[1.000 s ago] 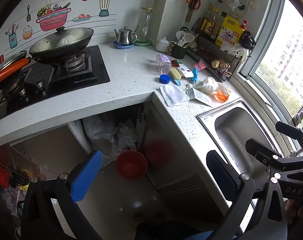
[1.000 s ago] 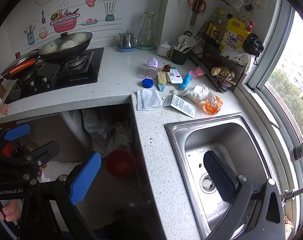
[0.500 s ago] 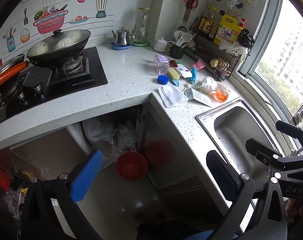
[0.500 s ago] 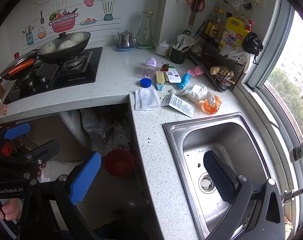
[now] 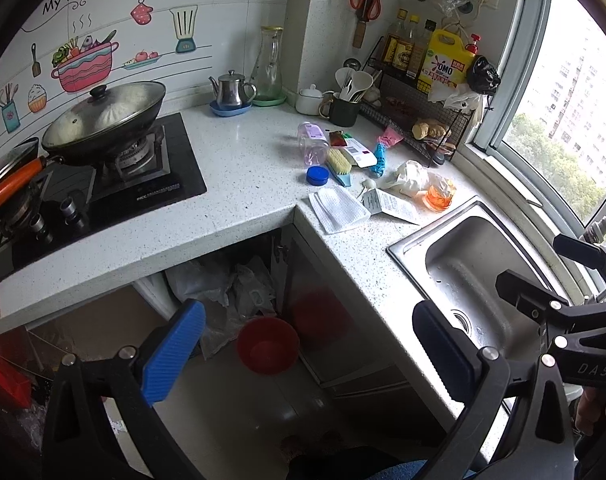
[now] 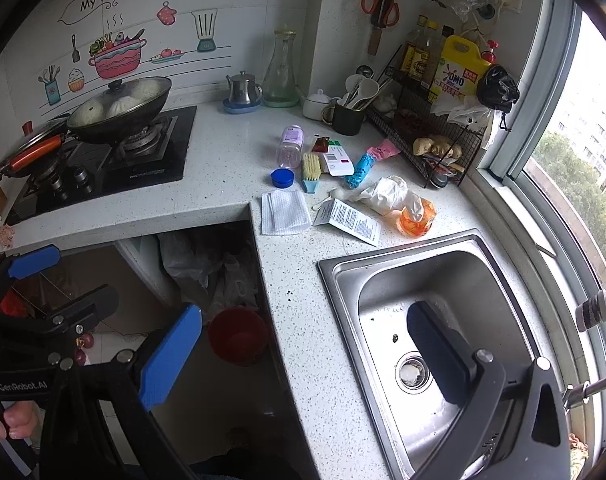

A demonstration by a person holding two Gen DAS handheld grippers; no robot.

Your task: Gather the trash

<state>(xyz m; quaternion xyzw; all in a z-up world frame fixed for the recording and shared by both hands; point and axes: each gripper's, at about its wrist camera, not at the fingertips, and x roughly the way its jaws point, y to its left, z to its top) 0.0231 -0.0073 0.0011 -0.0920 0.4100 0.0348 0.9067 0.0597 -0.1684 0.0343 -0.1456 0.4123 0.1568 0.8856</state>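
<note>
With both grippers, left (image 5: 307, 344) and right (image 6: 303, 344), held wide-jawed and empty, the litter (image 6: 353, 222) at the frame's centre sits uncollected on the tabletop (image 6: 223, 184).

We drift a little nearer the clutter.
In both wrist views the white cloth (image 6: 283, 211) and leaflet (image 6: 349, 221) on the table (image 6: 223, 184) sit slightly lower and leftward.

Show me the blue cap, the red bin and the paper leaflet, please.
blue cap (image 6: 282, 178): right wrist view, on its round top.
red bin (image 5: 267, 345): left wrist view, on its inside floor.
leaflet (image 6: 350, 221): right wrist view, on the middle of its printed face.
</note>
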